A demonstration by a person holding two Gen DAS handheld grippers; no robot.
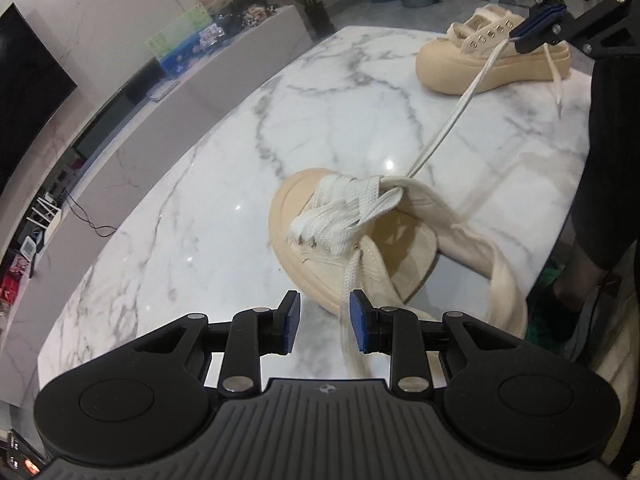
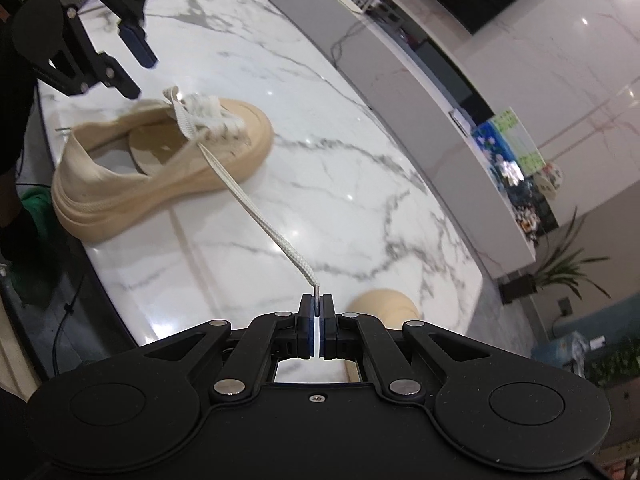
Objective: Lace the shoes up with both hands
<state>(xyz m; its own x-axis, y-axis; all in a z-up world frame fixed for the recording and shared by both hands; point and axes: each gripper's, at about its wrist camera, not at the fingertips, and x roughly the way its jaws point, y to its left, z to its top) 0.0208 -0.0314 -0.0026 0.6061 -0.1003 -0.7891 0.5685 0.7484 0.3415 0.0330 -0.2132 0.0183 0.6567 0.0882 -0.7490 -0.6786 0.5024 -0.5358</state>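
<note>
A cream platform shoe [image 1: 316, 248] [image 2: 160, 160] lies on the marble table [image 1: 200, 200], its white lace woven over the front. One lace end [image 1: 448, 120] [image 2: 256, 216] runs taut from the shoe to my right gripper [image 2: 317, 312] [image 1: 520, 38], which is shut on the lace's tip. The other lace end [image 1: 347, 304] hangs off the shoe's near side and passes between the blue pads of my left gripper [image 1: 325, 322] [image 2: 136, 68], close to the right pad [image 1: 359, 322]. A clear gap shows between the pads, and they do not press on the lace.
A second cream shoe [image 1: 452, 68] [image 2: 384, 304] stands farther along the table, with its own lace trailing. A person's dark sleeve [image 1: 608, 160] is at the table's edge. Beyond the table runs a long low cabinet [image 1: 208, 92] with boxes, and a plant [image 2: 568, 264] on the floor.
</note>
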